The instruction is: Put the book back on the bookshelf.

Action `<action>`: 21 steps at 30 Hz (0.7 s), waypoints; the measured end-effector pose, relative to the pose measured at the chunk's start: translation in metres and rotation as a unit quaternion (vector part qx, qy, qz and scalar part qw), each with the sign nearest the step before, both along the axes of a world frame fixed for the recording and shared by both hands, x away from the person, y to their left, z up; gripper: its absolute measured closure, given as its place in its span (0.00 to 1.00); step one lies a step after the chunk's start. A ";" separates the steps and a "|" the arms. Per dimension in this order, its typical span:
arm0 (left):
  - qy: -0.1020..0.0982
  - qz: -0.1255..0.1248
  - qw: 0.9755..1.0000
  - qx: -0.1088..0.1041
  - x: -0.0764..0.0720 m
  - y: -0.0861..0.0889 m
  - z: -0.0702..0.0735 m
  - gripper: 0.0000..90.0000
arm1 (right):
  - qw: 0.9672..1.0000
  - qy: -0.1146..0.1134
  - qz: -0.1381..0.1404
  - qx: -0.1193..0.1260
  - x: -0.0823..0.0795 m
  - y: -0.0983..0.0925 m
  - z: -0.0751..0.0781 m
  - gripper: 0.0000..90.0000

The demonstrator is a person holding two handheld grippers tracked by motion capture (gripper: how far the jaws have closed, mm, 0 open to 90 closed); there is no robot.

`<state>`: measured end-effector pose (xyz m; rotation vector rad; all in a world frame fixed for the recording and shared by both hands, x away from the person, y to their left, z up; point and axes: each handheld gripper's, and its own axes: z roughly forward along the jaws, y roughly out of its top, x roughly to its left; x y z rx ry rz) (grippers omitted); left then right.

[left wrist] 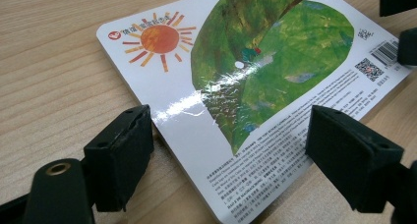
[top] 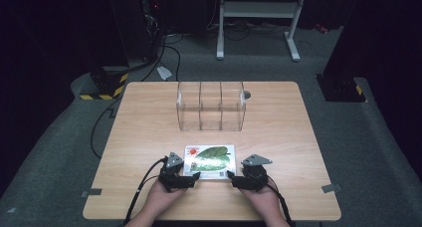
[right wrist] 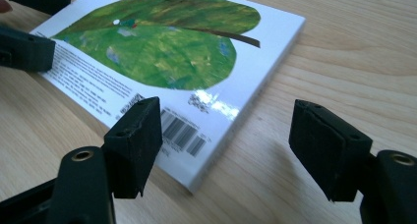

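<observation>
1. One board book (top: 209, 161) lies flat on the wooden table (top: 278, 137), back cover up, near the person's edge and midway between the two grippers; the cover shows a large green leaf, an orange sun at one corner, a barcode and small print.
2. Left gripper (top: 194, 176) sits at the book's near left corner. In the left gripper view its jaws stand apart, one pad on each side of that corner (left wrist: 231, 175), neither pressing on it: released.
3. Right gripper (top: 232, 175) sits at the near right corner. In the right gripper view its jaws are spread as well, one pad over the barcode edge (right wrist: 189, 135), the other well clear over bare wood: released, grasping nothing.
4. Both hands rest at the table's near edge, a black cable trailing from each gripper.
5. Farther back, near the middle of the table, stands a clear plastic organiser (top: 211, 106) with three compartments.
6. Beyond the table lies grey carpet, with a white metal frame (top: 259, 18) on it.
</observation>
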<state>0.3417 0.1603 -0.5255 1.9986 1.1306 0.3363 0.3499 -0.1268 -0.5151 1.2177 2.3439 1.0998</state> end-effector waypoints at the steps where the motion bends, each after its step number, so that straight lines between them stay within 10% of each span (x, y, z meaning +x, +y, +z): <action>1: 0.000 0.001 1.000 0.000 0.000 0.000 0.000 0.20 | 1.000 0.007 0.000 0.002 0.003 0.004 0.000 0.32; 21: 0.011 0.036 0.999 -0.011 -0.004 -0.014 0.001 0.20 | 0.998 0.047 -0.001 0.036 0.001 0.009 -0.006 0.20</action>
